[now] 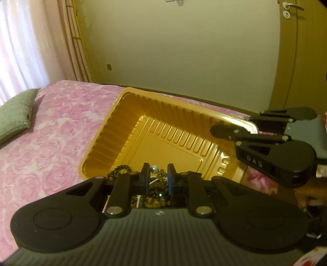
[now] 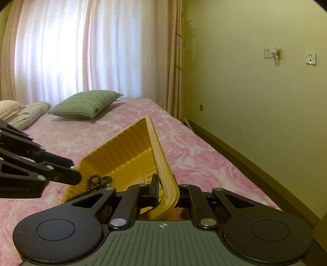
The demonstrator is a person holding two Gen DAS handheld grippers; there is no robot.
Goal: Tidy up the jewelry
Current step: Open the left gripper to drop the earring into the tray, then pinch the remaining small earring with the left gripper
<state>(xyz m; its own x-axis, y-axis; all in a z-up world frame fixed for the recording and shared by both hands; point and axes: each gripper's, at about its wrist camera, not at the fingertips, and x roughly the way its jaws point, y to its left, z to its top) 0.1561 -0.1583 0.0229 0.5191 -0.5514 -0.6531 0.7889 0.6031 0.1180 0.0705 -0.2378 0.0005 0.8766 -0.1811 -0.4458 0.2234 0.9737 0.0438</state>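
Here, a gold ribbed plastic tray [image 1: 159, 126] sits tilted on the bed with a pink rose-print cover [image 1: 51, 143], one corner lifted. The right gripper [image 2: 161, 189] is clamped on the tray's rim [image 2: 163, 163] at that near corner, jaws fully closed on the thin plastic, and the raised rim blocks most of its view forward. The left gripper [image 1: 158, 178] hangs over the tray's low end with its jaws at a narrow gap. Between and below its blue-padded fingers [image 1: 171, 180] lies a tangled heap of jewelry [image 1: 151, 194]: brown beads, a chain, a silver pearl-like bead [image 1: 154, 169]. I cannot tell whether the pads pinch any of it. A dark beaded bracelet loop [image 2: 98, 182] lies against the tray's inner wall, just beside the left gripper's tip in the right wrist view. The left gripper's own body hides the rest of the heap.

Around: a green striped pillow [image 2: 87, 104] well up the bed, and more pale pillows [image 2: 24, 112] behind it. Sheer pink curtains [image 2: 71, 51] cover the window, and a bamboo ladder rack [image 2: 179, 65] leans at the wall. There are wall sockets [image 2: 272, 53] and a door with a metal handle [image 1: 292, 7]. A hand [image 1: 306, 194] shows at the right edge of the left wrist view.
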